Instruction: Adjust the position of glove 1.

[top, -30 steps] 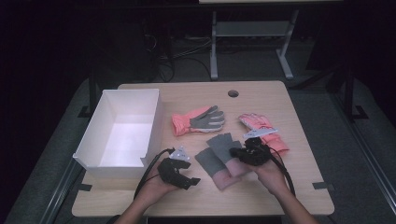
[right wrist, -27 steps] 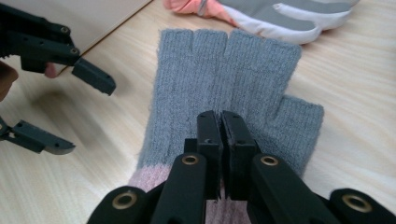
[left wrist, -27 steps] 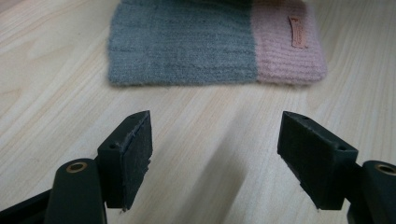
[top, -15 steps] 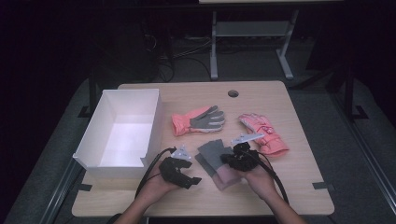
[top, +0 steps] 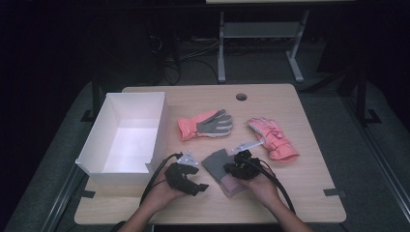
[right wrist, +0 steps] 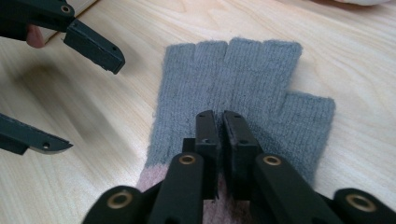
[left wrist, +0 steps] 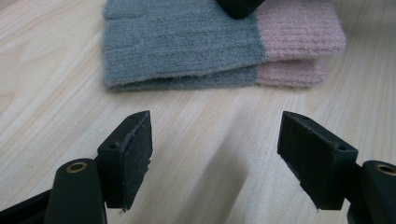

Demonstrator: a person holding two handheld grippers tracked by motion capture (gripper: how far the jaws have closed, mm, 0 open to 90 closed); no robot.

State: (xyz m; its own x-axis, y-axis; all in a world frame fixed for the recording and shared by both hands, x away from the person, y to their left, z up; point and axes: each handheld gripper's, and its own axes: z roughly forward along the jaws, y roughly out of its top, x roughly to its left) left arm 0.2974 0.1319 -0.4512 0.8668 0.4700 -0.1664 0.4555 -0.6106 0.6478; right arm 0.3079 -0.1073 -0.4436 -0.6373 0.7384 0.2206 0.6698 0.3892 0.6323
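**Right gripper down on the knit glove, left gripper waiting open**

In the high view I have the grey and pink fingerless knit glove point(top: 221, 170) lying flat on the wooden table point(top: 309, 193), low in the frame and a little right of centre. It looks like a stacked pair: in the left gripper view point(left wrist: 219, 51) a second layer shows under the top one, grey body at left, pink cuff at right.

My right gripper point(right wrist: 218, 116) sits over the glove's grey part near the pink cuff, at the middle of its own view. Its two jaws stand almost together with only a thin slit between them. They have just been easing apart slightly, and I cannot tell whether any knit is pinched in that slit. In the high view the right gripper point(top: 238, 166) covers the glove's right edge.

My left gripper point(left wrist: 215, 140) hangs over bare wood just short of the glove, its jaws wide apart with nothing between them. In the high view it point(top: 196, 181) lies just left of the glove.

Farther up the high view, a pink ski glove with a grey palm point(top: 205, 124) lies at centre, and its mate point(top: 273, 137) lies to the right, back side up. A white open box point(top: 154, 128) stands at the left.
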